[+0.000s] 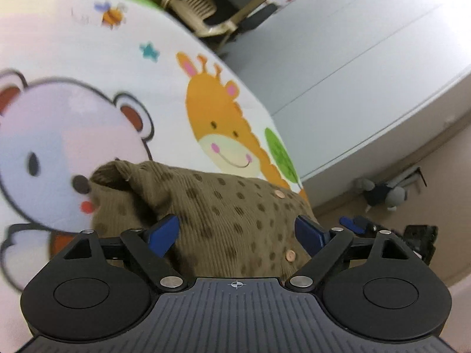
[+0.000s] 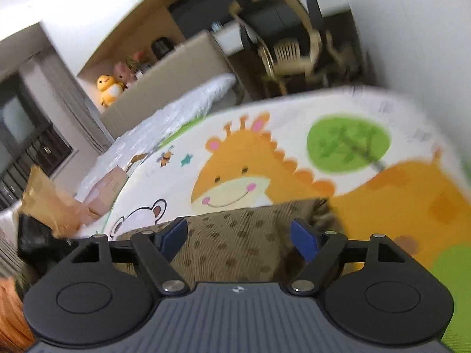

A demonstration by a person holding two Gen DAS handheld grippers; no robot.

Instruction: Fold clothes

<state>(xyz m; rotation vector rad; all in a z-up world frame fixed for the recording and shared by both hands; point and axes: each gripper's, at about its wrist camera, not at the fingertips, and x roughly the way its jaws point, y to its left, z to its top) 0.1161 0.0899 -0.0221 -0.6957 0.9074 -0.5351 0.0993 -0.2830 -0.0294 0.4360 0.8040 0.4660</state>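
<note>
An olive-brown ribbed garment (image 1: pixel 212 206) with dark dots and small buttons lies bunched on a cartoon-print mat (image 1: pixel 164 88). My left gripper (image 1: pixel 237 234) hovers just over its near part, jaws wide apart, blue pads (image 1: pixel 164 234) empty. In the right wrist view the same garment (image 2: pixel 235 235) lies below my right gripper (image 2: pixel 238 238), which is also open with nothing between its fingers. The cloth's far edge ends near the giraffe print (image 2: pixel 235 182). Part of the garment is hidden under both gripper bodies.
The mat (image 2: pixel 323 111) shows a bear, a giraffe and a green tree. A chair (image 1: pixel 223 3) stands beyond it. Cardboard boxes (image 2: pixel 106 188) and a brown paper bag (image 2: pixel 44 200) sit at the left; a grey soft toy (image 1: pixel 379 194) lies on the floor by a white cabinet (image 1: pixel 353 58).
</note>
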